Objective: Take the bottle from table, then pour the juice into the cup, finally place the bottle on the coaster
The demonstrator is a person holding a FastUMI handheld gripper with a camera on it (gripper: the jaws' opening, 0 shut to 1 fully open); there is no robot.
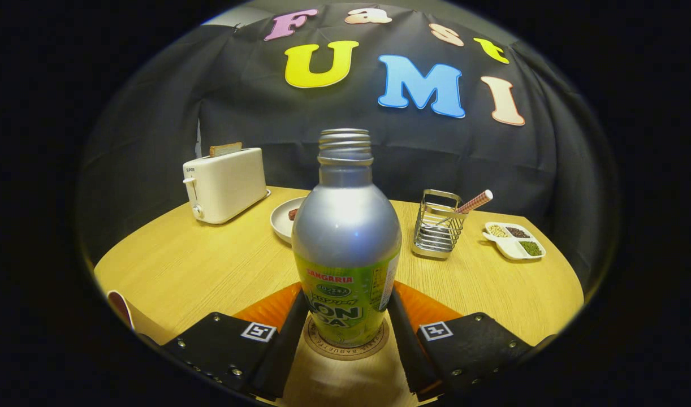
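Wooden surface (pixel 210 265) carries a white toaster (pixel 225 183), plate (pixel 283 220), wire rack (pixel 437 224) and divided dish of beans (pixel 514 239). Uncapped soda bottle (pixel 346 243) stands upright on the round coaster (pixel 345 346), between the fingers (pixel 346 333), which flank its lower body; whether they press it, cannot tell.

Uncapped silver bottle (pixel 346 237) with green label, upright on round coaster (pixel 345 346), between the fingers (pixel 286 339)
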